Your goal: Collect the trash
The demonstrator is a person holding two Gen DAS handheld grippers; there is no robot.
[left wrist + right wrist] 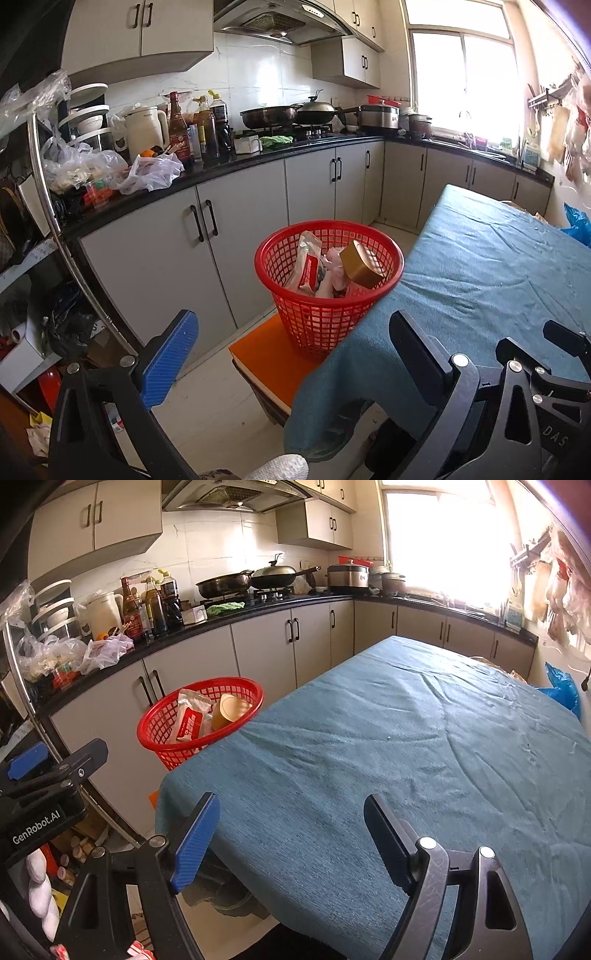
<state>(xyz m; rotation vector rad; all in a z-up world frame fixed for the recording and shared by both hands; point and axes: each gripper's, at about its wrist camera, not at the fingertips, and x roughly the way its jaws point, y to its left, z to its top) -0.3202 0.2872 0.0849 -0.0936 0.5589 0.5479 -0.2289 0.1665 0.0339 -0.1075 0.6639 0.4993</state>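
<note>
A red plastic basket [317, 325] stands on an orange stool [269, 362] at the table's left corner. It holds a gold round tin [364, 264], a red-and-white wrapper [308, 266] and crumpled pale trash [334, 273]. The basket also shows in the right wrist view [162, 720]. My left gripper [291, 350] is open and empty, a short way in front of the basket. My right gripper [291, 834] is open and empty above the near end of the table with the teal cloth [406, 738].
A kitchen counter [236, 162] with bottles, a kettle, plastic bags and pans runs along the left and back walls. A metal rack [48, 206] with clutter stands at the left. A blue bag [561, 686] sits past the table's far right.
</note>
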